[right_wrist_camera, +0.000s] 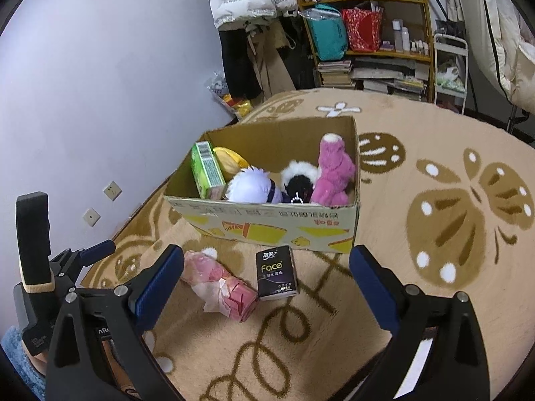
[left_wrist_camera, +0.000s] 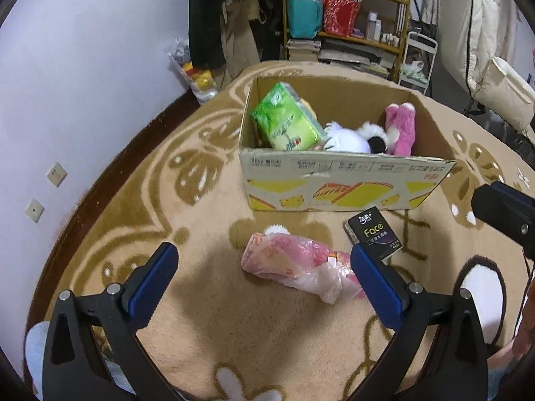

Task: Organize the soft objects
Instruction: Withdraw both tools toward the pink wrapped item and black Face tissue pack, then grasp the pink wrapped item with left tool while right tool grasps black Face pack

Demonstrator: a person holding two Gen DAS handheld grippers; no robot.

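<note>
Tissue pack (right_wrist_camera: 277,274) before toy-filled box (right_wrist_camera: 267,224).

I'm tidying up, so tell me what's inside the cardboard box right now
The cardboard box holds a green tissue pack, a yellow plush, a white plush, a black-and-white plush and a pink plush. Anything beneath them is covered.

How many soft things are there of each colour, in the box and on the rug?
Green: 1, green tissue pack
Yellow: 1, yellow plush
White: 1, white plush
Black and white: 1, plush
Pink: 2, pink plush, pink bagged pack
Black: 1, Face tissue pack
Total: 7
</note>
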